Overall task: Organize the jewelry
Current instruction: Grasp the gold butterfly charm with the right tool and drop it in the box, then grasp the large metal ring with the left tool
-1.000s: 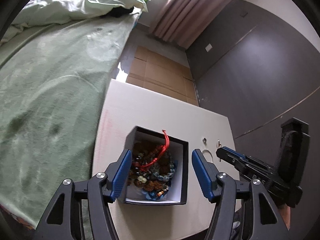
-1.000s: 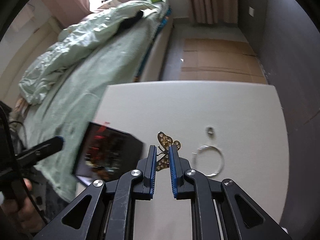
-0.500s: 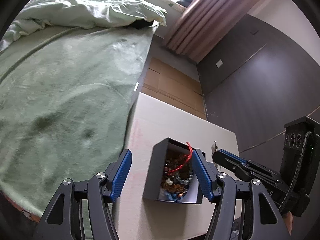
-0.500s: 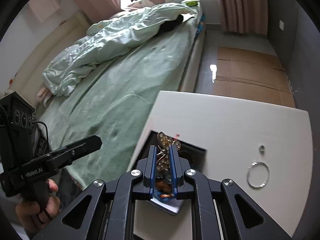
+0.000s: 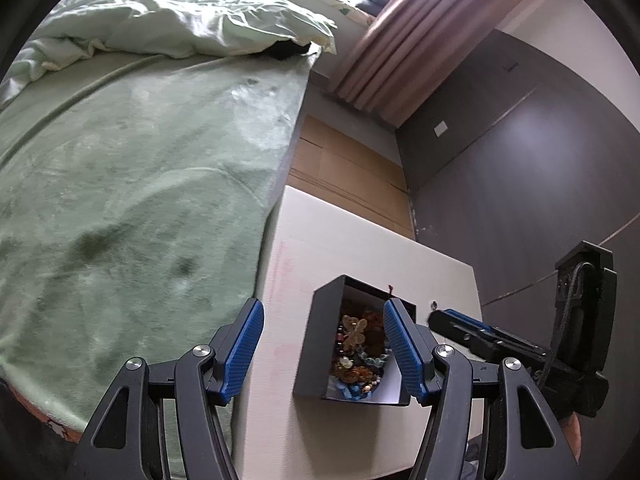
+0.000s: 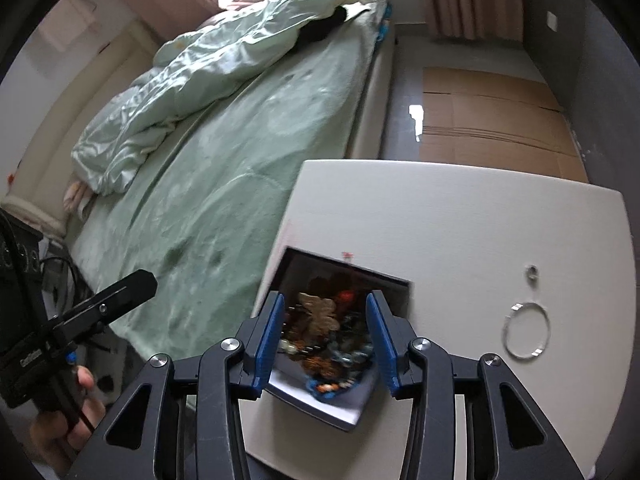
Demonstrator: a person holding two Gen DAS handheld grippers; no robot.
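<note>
A white table (image 6: 480, 220) stands beside a bed (image 5: 140, 200) covered in a pale green blanket, with a rumpled duvet (image 5: 180, 20) at its far end. Near the table's left edge sits a small black box (image 5: 316, 344), open at the top and heaped with beaded jewelry (image 5: 360, 364). A gold butterfly brooch (image 6: 320, 312) lies loose on top of the pile. The right gripper (image 6: 326, 340) hovers just above the box, pointing steeply down; its blue jaws have just been opening and now stand apart on either side of the brooch, pressing on nothing. The left gripper (image 5: 324, 352) hangs at the near left side of the box with its jaws spread wide and nothing grasped between them. To the right of the box, on the bare tabletop, lie a thin silver bangle (image 6: 526, 332) and, just beyond it, a small ring (image 6: 532, 274). Flattened cardboard (image 6: 488, 116) covers the floor past the table's far edge.
</note>
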